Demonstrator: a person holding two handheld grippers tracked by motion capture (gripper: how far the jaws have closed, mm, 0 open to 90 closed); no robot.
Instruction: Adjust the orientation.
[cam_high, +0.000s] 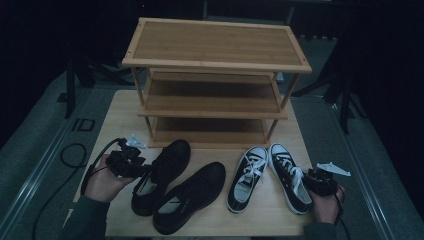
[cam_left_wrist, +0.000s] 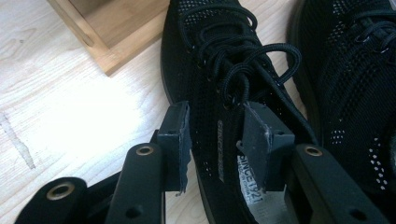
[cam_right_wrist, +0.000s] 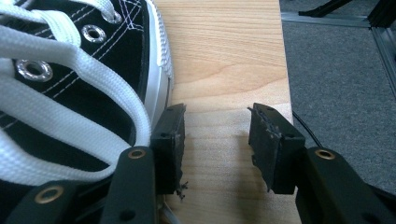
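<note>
On the near left of the table (cam_high: 120, 115), the left gripper (cam_left_wrist: 215, 135) grasps the left black mesh shoe (cam_left_wrist: 210, 70) by its collar; the right gripper (cam_right_wrist: 215, 140) stands released beside the right canvas sneaker (cam_right_wrist: 70, 84).

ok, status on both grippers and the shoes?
Left gripper astride left black shoe's collar wall. Right gripper open, beside right sneaker, holding nothing. Rack shelves empty; nothing blocking.
</note>
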